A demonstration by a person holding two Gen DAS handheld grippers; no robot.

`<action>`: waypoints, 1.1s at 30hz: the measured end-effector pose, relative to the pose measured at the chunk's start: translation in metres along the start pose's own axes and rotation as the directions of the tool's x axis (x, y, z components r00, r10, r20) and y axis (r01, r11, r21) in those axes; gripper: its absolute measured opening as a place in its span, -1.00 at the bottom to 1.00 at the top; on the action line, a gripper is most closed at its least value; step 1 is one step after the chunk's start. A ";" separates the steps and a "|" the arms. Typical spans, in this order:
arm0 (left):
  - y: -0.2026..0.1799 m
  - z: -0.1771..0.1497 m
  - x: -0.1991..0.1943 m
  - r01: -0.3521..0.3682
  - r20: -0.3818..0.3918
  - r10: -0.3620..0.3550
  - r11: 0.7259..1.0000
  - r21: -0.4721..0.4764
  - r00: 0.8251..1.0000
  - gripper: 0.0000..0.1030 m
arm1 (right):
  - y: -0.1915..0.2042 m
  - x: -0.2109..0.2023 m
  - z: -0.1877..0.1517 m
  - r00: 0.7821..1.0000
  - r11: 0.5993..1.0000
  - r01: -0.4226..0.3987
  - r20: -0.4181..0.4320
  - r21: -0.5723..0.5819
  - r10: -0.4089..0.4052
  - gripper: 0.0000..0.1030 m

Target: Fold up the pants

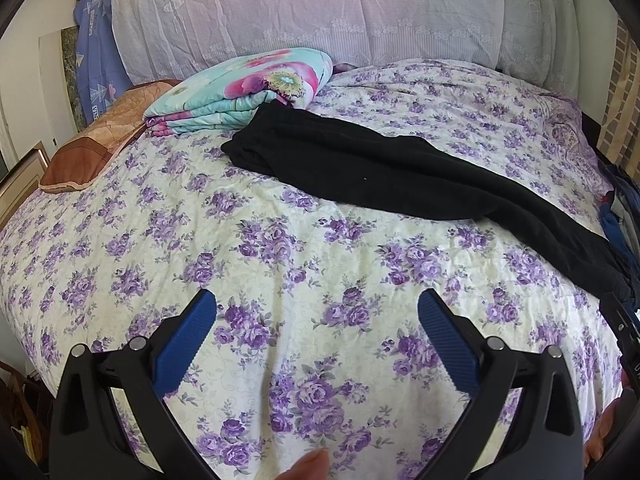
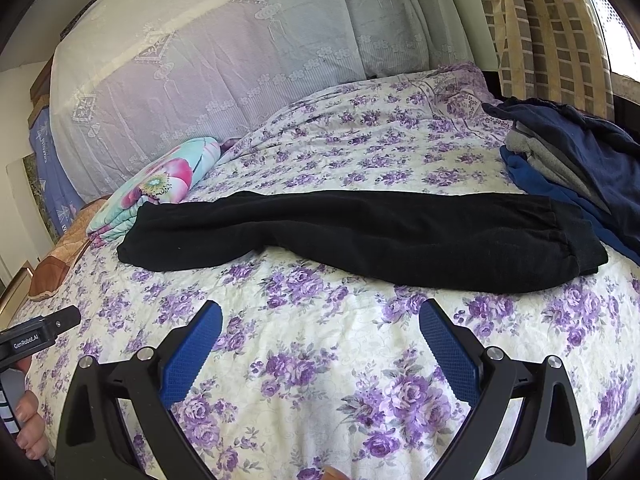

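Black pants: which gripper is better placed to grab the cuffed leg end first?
Probably right. The black pants have their cuff end directly ahead of the open right gripper; the open left gripper faces bare bedspread, cuffs at its far right.

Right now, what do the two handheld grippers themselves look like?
Both match. The left gripper and right gripper have black angular plastic frames with silver round pivot pins and blue ribbed pads. In the right wrist view, the left tool's black body carries white GenRobot.AI lettering.
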State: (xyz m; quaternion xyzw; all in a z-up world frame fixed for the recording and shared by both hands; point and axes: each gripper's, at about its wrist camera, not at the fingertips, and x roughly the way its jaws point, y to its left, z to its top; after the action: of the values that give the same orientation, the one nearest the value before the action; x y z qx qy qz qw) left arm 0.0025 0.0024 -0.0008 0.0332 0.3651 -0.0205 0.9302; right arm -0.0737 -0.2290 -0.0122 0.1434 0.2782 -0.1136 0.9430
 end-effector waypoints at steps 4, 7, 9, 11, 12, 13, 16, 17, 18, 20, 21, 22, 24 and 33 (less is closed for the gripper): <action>0.003 -0.006 0.004 0.001 -0.002 -0.001 1.000 -0.001 1.000 0.92 | -0.004 0.005 0.000 1.000 1.000 0.000 -0.008 0.008 0.000 0.93; 0.004 -0.006 0.004 0.000 -0.003 0.000 1.000 -0.001 1.000 0.92 | -0.002 0.005 -0.002 1.000 1.000 0.000 -0.014 0.013 0.000 0.93; 0.005 -0.009 0.006 0.000 -0.007 0.000 1.000 -0.002 1.000 0.92 | -0.004 0.006 -0.002 1.000 1.000 0.000 -0.019 0.018 0.000 0.93; 0.006 -0.012 0.009 0.001 -0.011 -0.001 1.000 -0.003 1.000 0.92 | -0.005 0.007 -0.002 1.000 1.000 0.001 -0.025 0.021 -0.001 0.93; 0.006 -0.016 0.009 0.003 -0.016 -0.003 1.000 -0.005 1.000 0.92 | -0.005 0.008 -0.002 1.000 1.000 0.002 -0.029 0.022 -0.001 0.93; 0.003 -0.015 0.014 0.003 -0.020 -0.003 1.000 -0.005 1.000 0.92 | -0.004 0.009 -0.002 0.999 1.000 0.003 -0.032 0.023 -0.002 0.93; 0.004 -0.012 0.021 0.001 -0.037 -0.001 1.000 -0.006 0.999 0.92 | -0.007 0.015 -0.003 0.999 1.000 0.018 -0.051 0.016 -0.017 0.93; 0.005 -0.012 0.025 -0.002 -0.043 0.001 1.000 -0.006 0.999 0.92 | -0.007 0.018 -0.004 0.998 1.000 0.028 -0.059 0.009 -0.028 0.93; 0.005 -0.014 0.031 -0.012 -0.054 0.012 1.000 -0.003 0.998 0.92 | -0.007 0.022 -0.004 0.996 0.999 0.044 -0.072 -0.001 -0.044 0.93; 0.007 -0.018 0.045 -0.038 -0.080 0.038 0.999 0.003 0.996 0.92 | -0.007 0.032 -0.004 0.992 0.996 0.080 -0.098 -0.032 -0.083 0.93; 0.008 -0.020 0.053 -0.047 -0.091 0.048 0.999 0.006 0.995 0.92 | -0.008 0.037 -0.004 0.989 0.994 0.095 -0.110 -0.055 -0.100 0.93; 0.009 -0.022 0.060 -0.060 -0.105 0.061 0.998 0.009 0.993 0.92 | -0.007 0.043 -0.003 0.986 0.991 0.111 -0.119 -0.076 -0.120 0.93; 0.014 -0.025 0.077 -0.080 -0.136 0.081 0.997 0.010 0.987 0.92 | -0.010 0.054 -0.001 0.977 0.982 0.150 -0.134 -0.111 -0.165 0.93; 0.015 -0.047 0.104 -0.127 -0.110 0.141 0.983 0.130 0.984 0.92 | -0.044 0.086 -0.008 0.956 0.999 0.049 -0.290 -0.007 -0.049 0.93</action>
State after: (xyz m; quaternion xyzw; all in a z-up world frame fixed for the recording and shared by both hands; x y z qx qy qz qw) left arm 0.0477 0.0192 -0.1052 0.1160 0.4147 0.0218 0.9023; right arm -0.0201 -0.2790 -0.0758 0.1516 0.4170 -0.1147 0.8888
